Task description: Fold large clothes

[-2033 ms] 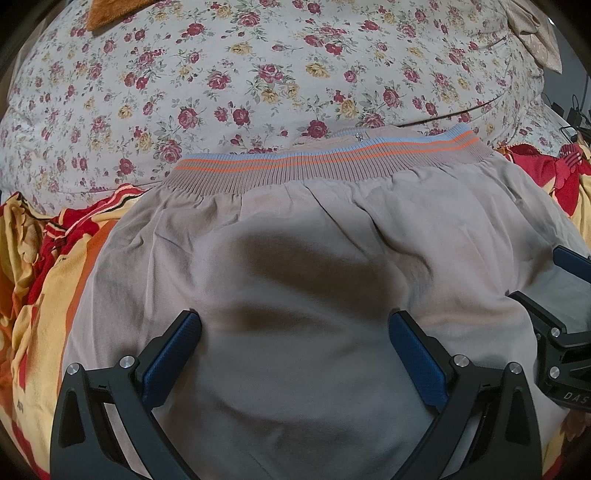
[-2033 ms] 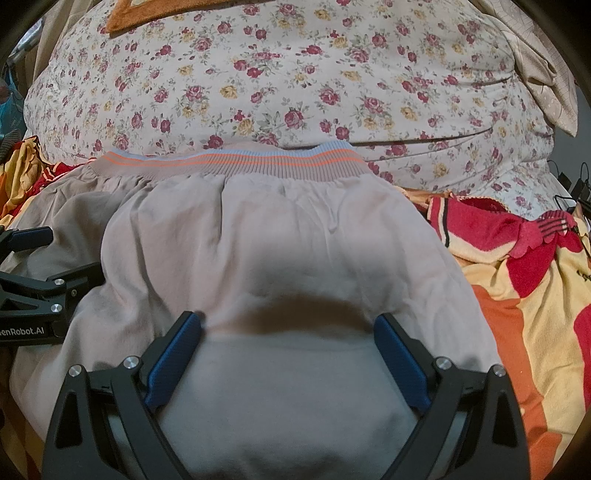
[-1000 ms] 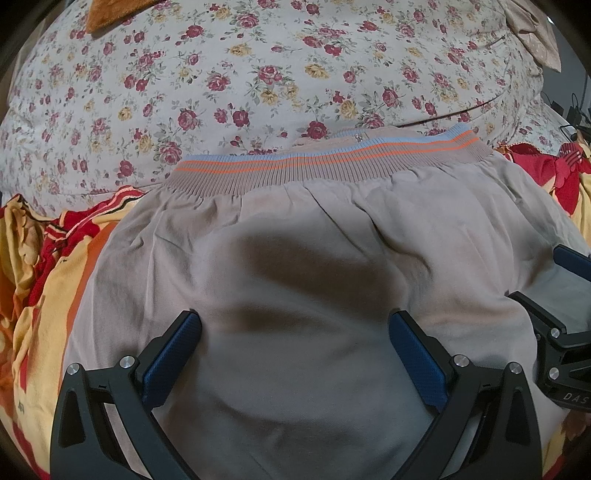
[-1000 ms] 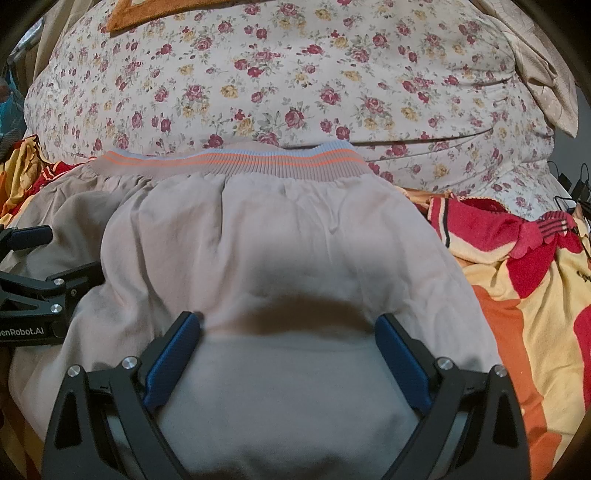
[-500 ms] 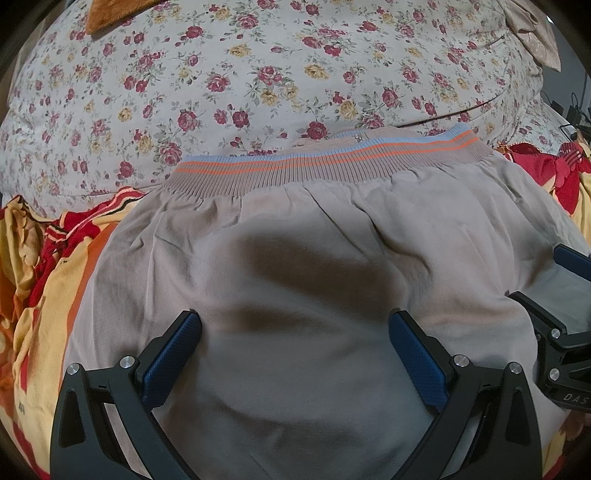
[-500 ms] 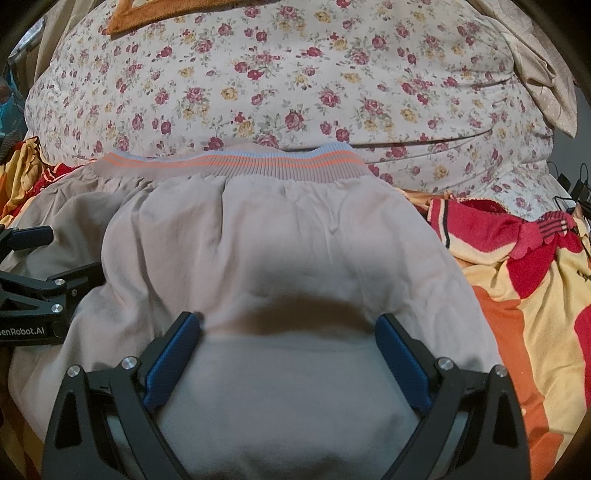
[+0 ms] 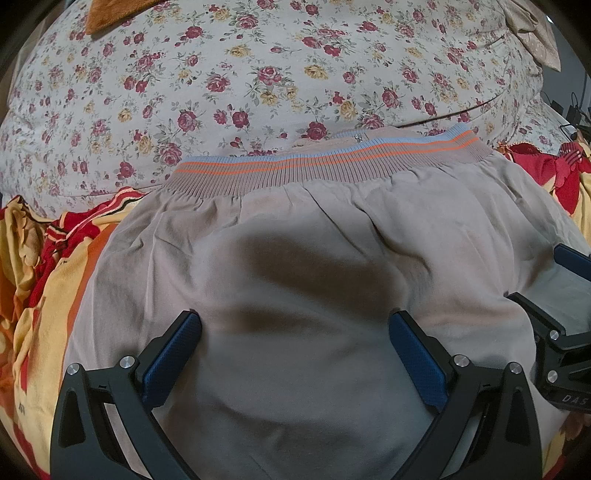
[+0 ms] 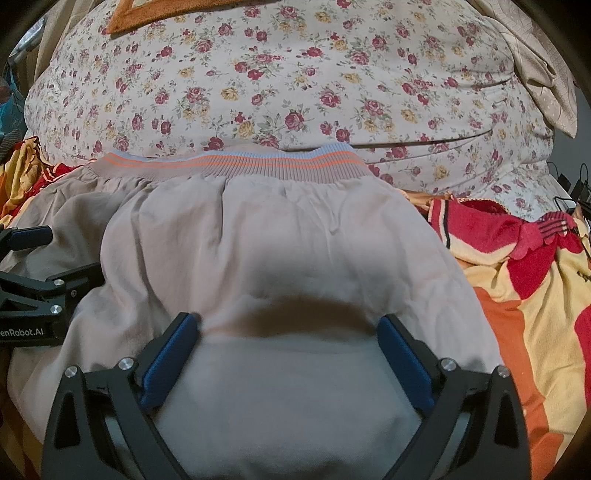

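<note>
Both tongs wide open, holding nothing: left gripper (image 7: 293,339), right gripper (image 8: 288,341) over jacket (image 7: 295,258). Prob. pinch near hem evenly, fold twd ribbed band (image 7: 332,162).

The beige garment (image 7: 295,258) ran off the bottom edge in both views. It hid the blanket (image 8: 535,314) beneath.

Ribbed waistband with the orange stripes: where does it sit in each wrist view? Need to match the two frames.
Left wrist: the ribbed waistband crosses the upper middle, rising toward the right, just below the floral quilt.
Right wrist: the waistband runs roughly level, left of centre, again under the quilt.
Shared landmark: the brown cloth corner at top left of both.
</note>
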Action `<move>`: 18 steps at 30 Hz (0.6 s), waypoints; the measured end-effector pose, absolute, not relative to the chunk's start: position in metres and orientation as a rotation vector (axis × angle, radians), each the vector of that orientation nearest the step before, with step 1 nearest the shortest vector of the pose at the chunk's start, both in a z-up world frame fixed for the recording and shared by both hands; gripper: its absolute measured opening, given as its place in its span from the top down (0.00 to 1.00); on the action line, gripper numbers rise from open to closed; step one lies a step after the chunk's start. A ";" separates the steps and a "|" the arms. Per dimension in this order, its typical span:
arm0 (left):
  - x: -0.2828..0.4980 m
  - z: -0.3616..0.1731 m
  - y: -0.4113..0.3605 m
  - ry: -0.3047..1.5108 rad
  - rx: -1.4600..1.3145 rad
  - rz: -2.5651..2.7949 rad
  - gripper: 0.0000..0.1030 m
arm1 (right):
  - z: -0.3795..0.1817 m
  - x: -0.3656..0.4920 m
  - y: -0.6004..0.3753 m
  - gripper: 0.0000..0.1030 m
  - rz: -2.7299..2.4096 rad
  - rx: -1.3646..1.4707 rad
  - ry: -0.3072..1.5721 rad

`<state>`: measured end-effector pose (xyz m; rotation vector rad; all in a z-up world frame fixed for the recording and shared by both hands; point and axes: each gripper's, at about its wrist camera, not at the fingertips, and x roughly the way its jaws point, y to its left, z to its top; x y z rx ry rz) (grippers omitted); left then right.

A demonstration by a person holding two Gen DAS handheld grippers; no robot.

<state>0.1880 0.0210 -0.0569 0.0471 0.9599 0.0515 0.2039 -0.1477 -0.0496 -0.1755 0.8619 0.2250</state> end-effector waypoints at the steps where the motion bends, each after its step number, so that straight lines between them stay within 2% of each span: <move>1: 0.188 -0.057 0.021 0.960 0.047 0.051 0.08 | -0.050 0.204 -0.148 0.03 0.225 -0.176 0.862; 18: 0.189 -0.057 0.022 0.948 0.051 0.053 0.08 | -0.049 0.204 -0.148 0.02 0.225 -0.176 0.863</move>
